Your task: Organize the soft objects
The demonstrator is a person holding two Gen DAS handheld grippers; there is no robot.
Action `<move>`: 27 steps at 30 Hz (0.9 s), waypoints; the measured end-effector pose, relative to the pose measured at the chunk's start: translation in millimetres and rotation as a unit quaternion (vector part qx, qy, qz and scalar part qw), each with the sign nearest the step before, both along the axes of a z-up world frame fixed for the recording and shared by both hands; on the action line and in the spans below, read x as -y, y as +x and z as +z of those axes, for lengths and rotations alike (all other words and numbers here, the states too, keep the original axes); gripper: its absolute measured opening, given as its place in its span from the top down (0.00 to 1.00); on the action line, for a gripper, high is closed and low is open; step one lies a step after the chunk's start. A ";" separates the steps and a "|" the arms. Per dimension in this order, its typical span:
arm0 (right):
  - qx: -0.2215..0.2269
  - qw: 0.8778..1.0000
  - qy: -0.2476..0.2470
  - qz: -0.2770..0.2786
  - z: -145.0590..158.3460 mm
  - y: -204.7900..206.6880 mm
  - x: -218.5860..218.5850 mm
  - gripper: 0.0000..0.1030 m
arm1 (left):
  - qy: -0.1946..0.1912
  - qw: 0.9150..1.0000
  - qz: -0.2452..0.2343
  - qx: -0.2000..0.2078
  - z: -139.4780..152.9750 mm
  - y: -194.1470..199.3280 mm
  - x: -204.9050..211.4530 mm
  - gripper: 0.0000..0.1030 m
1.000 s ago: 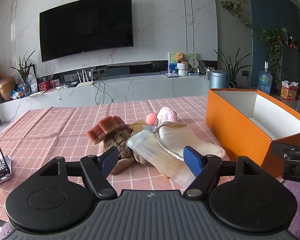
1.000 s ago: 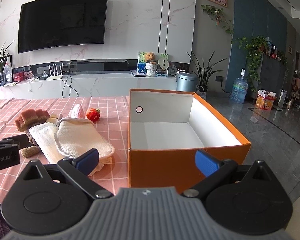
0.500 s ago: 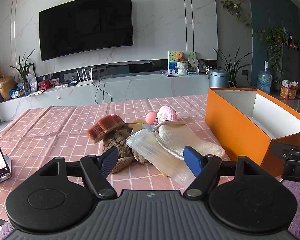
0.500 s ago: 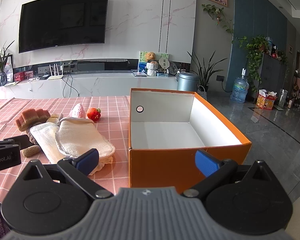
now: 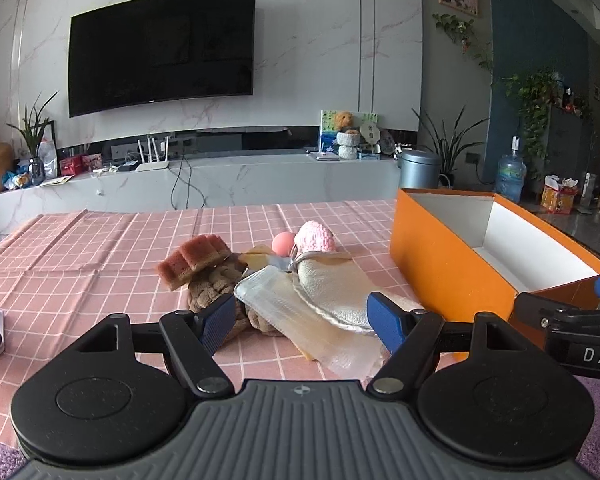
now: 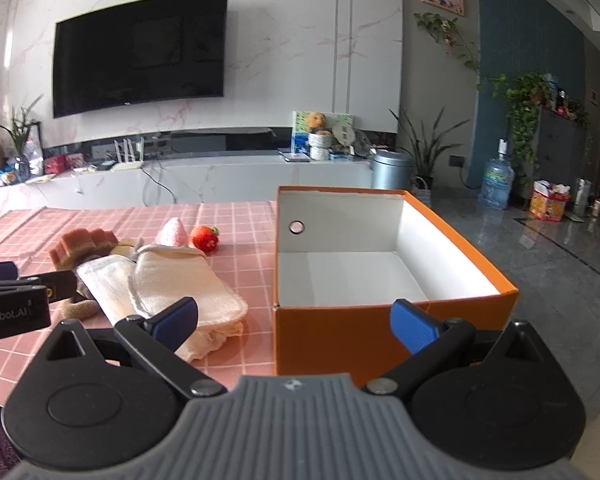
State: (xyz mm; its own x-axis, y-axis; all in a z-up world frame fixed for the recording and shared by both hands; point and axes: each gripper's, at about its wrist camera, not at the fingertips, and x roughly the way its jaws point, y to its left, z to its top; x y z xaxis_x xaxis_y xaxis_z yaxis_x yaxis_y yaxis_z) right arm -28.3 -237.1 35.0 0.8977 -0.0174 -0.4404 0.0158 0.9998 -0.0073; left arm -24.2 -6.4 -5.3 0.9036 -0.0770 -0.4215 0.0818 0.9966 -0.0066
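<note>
The left hand-held gripper (image 5: 302,318) is hovering with its jaws standing wide apart, gripping nothing, just in front of the pile of soft things on the pink-checked desk (image 5: 100,248). A cream cloth (image 5: 332,288) is lying over a brown knitted piece (image 5: 212,290), with a brown sponge (image 5: 194,258) and a pink knitted ball (image 5: 316,236) beside them. The right hand-held gripper (image 6: 294,318) is also gaping, empty, facing the orange box (image 6: 380,336), whose white inside is lying bare.
</note>
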 end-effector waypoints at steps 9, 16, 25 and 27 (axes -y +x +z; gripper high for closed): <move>0.023 0.996 -0.025 0.088 3.2 2.1 -17.7 0.03 | -0.022 0.999 -0.008 -0.040 6.8 12.3 -12.9 0.20; 0.003 0.988 -0.048 0.145 1.8 18.6 -34.8 0.03 | -0.024 0.998 -0.017 -0.050 12.4 25.1 -24.3 0.21; -0.027 0.972 -0.102 0.210 -1.7 50.1 -59.9 0.05 | -0.038 0.996 -0.028 -0.076 5.2 49.3 -43.4 0.21; -0.037 0.967 -0.112 0.224 -4.3 59.5 -66.8 0.09 | -0.045 0.995 -0.025 -0.081 2.7 55.5 -50.7 0.21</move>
